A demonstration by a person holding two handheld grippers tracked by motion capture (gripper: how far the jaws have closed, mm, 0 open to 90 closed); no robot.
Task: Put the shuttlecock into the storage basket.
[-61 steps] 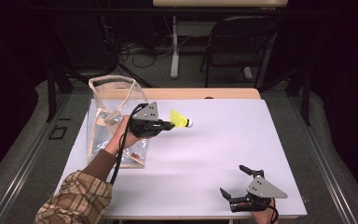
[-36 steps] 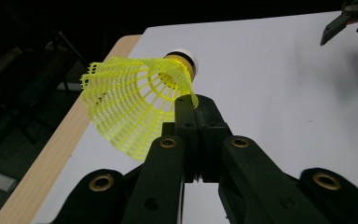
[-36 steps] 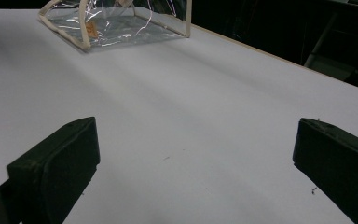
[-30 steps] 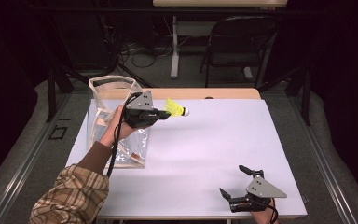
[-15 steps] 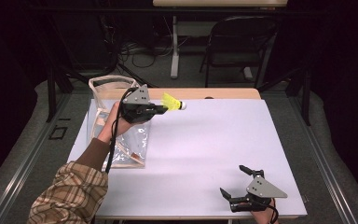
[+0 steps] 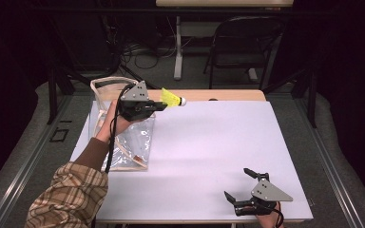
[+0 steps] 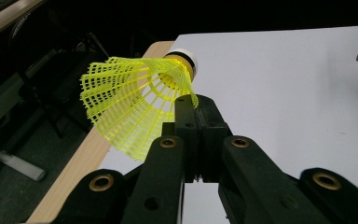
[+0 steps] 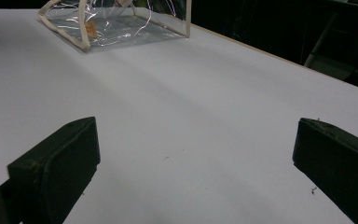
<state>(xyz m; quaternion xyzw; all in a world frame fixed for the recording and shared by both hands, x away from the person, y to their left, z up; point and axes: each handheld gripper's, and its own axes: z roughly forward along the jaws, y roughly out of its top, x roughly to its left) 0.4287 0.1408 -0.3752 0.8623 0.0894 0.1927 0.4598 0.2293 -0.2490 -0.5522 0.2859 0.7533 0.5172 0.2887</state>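
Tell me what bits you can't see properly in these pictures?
- High view: the person's left hand and left tool cover part of the clear plastic bag with cream trim.
- Right gripper view: the bag's top is cut off by the upper edge.
- Left gripper view: the yellow mesh plastic shuttlecock hides most of its own white tip.

Hidden behind the left hand [image 6: 108, 124] and left gripper [image 6: 158, 106]: part of the clear bag [image 6: 128, 142]. Cut off by the top edge in the right gripper view: the bag's upper part. Cut off at the bottom of the high view: the right hand [image 6: 266, 220]. Too small to read: the orange tag [image 8: 90, 29] in the bag.
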